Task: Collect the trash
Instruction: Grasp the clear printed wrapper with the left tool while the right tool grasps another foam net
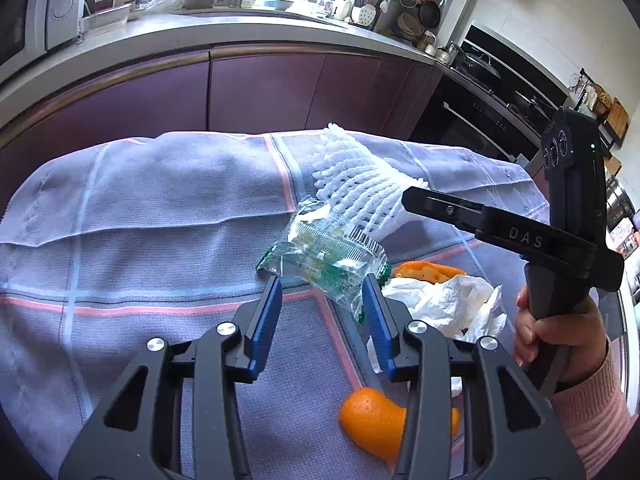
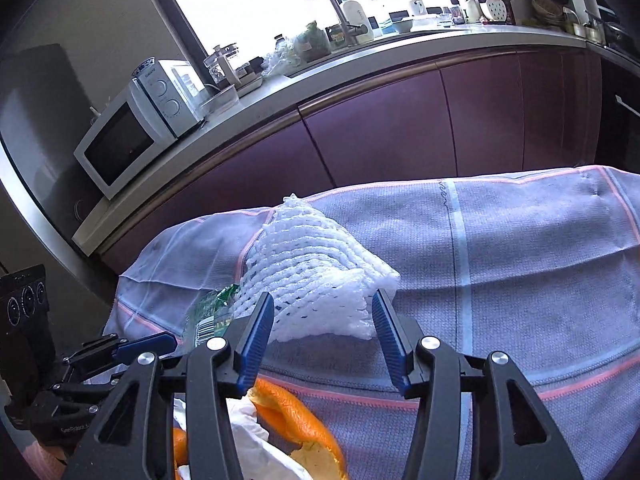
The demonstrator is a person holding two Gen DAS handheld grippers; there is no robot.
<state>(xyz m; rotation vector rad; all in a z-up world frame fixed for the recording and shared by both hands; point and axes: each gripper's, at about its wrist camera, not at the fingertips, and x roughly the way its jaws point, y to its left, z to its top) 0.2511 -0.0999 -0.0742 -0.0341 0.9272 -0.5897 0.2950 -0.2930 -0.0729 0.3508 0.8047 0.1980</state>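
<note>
Orange peel [image 1: 374, 420] lies closest, right under the left gripper [image 1: 322, 288], on the checked cloth [image 1: 140, 220] that covers the table. More peel [image 2: 296, 420] and a crumpled white tissue [image 1: 440, 300] sit just to the right of that gripper.

Both grippers look wide open, and neither one holds anything yet. The left gripper has its blue pads on either side of the near end of a clear plastic wrapper [image 1: 324, 256] with green print and a barcode. It looks like the pads are around the wrapper but not squeezing it. The wrapper is long and flat, and its long way runs from just ahead of the left pad, back and to the right, toward the right pad.

The right gripper [image 2: 324, 312] hovers with its pads around the near edge of a white foam fruit net [image 2: 316, 276]. The net points away from that gripper and a bit to the left, with its frilly end farthest off. Its near end touches the wrapper.

I think this is the picking-up step. Next, each gripper needs to close gently on its piece and lift. Both pieces are soft and light, so they could slip out or drag each other along.
</note>
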